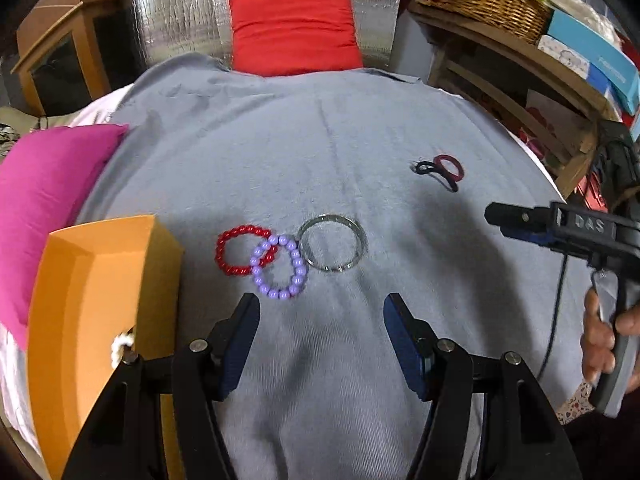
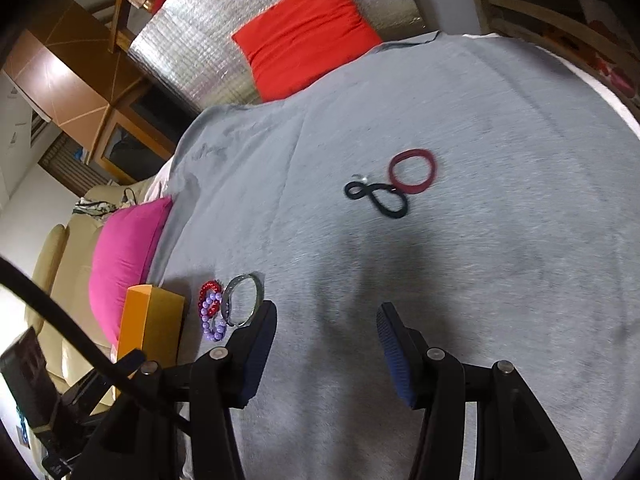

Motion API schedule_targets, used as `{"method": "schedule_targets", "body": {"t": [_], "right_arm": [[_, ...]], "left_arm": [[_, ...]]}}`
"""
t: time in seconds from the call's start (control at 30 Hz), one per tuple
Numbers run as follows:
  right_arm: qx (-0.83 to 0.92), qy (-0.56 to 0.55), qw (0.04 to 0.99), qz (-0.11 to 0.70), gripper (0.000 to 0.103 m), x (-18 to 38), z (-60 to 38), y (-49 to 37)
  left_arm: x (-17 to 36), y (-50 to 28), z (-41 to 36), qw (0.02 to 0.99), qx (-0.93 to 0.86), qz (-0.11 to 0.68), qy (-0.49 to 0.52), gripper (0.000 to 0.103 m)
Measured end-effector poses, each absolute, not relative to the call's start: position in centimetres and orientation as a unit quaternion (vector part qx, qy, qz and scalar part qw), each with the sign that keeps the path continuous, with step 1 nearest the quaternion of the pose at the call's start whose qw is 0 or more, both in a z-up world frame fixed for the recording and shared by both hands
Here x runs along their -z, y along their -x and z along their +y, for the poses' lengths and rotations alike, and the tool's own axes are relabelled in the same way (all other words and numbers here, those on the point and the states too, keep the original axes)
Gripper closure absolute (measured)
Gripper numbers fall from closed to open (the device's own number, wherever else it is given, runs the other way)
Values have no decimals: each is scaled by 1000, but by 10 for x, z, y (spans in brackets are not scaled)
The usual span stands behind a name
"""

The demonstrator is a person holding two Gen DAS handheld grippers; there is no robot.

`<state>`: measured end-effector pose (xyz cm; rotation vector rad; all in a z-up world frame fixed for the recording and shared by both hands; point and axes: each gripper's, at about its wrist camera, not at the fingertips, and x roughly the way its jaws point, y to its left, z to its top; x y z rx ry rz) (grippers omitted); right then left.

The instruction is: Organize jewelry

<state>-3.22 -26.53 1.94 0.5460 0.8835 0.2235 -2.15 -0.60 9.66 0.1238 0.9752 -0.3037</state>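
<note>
Left hand-held gripper point(image 1: 322, 316) hovers spread just short of the purple bracelet point(image 1: 279, 267) beside the orange box point(image 1: 100, 280), likely to drop it in.

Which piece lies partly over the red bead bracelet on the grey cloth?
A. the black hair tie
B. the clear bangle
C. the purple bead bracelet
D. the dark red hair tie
C: in the left wrist view the purple bead bracelet crosses the right side of the red bead bracelet, while the clear bangle sits just beside them and both hair ties lie farther off.
</note>
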Motion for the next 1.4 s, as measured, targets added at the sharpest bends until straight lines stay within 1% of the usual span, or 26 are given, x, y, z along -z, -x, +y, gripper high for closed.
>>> {"method": "schedule_targets", "body": {"t": [0.3, 0.47, 0.57, 0.63, 0.67, 0.7, 0.87, 1.0, 1.23, 1.33, 1.4], "right_arm": [[-108, -252, 857, 436, 48, -8, -256, 12], [-110, -249, 857, 438, 48, -7, -255, 7], [-111, -248, 857, 437, 48, -7, -257, 7], [-111, -249, 858, 436, 48, -7, -258, 8], [-110, -248, 858, 436, 48, -8, -259, 8], [-110, -248, 858, 435, 48, -8, -260, 9], [-109, -253, 857, 436, 47, -6, -264, 8], [-113, -255, 855, 437, 48, -6, -263, 6], [-151, -235, 846, 454, 48, 1, -234, -5], [-168, -215, 839, 471, 53, 7, -215, -11], [-170, -204, 837, 477, 53, 11, -204, -14]], "left_arm": [[-64, -42, -3, 865, 106, 489, -40, 38], [-42, -66, -5, 842, 126, 524, -19, 38], [-35, -68, -8, 835, 148, 530, -13, 38], [-35, -63, -12, 833, 169, 527, -4, 41], [-34, -60, -16, 829, 186, 528, -6, 49], [-33, -54, -23, 823, 202, 530, -14, 52], [-33, -25, -43, 801, 275, 532, -9, 58], [-45, 2, -43, 801, 300, 518, -10, 58], [-64, 17, -24, 826, 264, 496, -37, 58], [-59, 20, -21, 822, 261, 503, -48, 58], [-55, 19, -18, 822, 248, 510, -53, 56]]}}
